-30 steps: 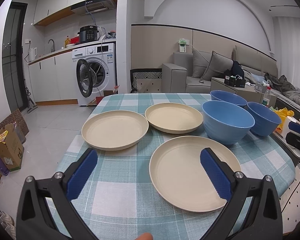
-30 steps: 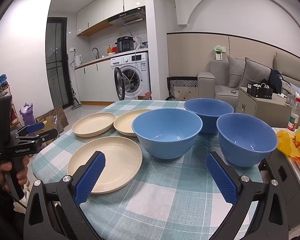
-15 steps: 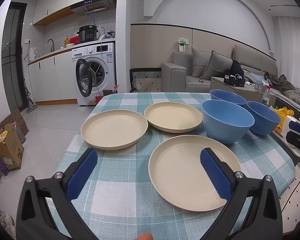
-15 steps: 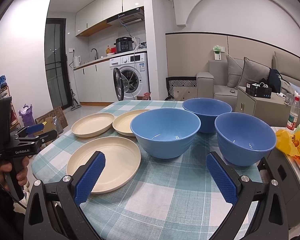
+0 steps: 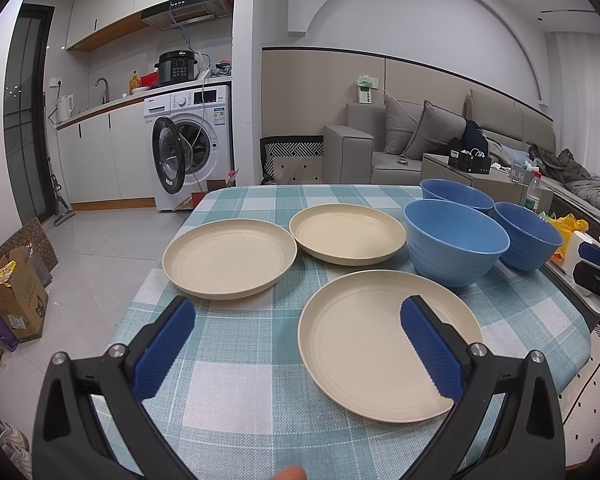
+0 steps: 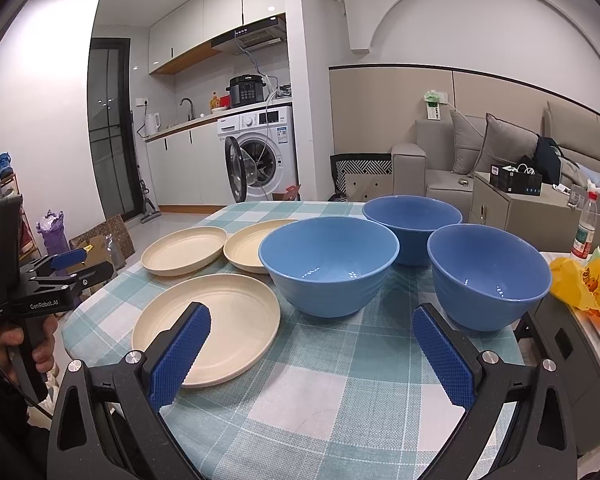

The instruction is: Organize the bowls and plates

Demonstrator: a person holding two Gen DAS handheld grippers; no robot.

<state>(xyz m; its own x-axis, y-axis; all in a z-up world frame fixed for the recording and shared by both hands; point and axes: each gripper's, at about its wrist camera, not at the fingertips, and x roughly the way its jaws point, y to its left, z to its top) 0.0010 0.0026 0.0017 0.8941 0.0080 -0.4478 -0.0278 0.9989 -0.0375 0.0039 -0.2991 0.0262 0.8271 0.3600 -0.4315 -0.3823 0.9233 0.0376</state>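
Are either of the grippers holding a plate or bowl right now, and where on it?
Neither. The left gripper and right gripper are both open and empty above the checked tablecloth.

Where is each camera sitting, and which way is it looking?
Left wrist: on the left gripper, facing the three cream plates; its blue fingers show.
Right wrist: on the right gripper, facing the three blue bowls; its fingers and the hand holding the left gripper show.
Both show the checked tablecloth and washing machine.

three cream plates point(image 5: 388, 344), three blue bowls point(image 6: 328, 268), unstacked
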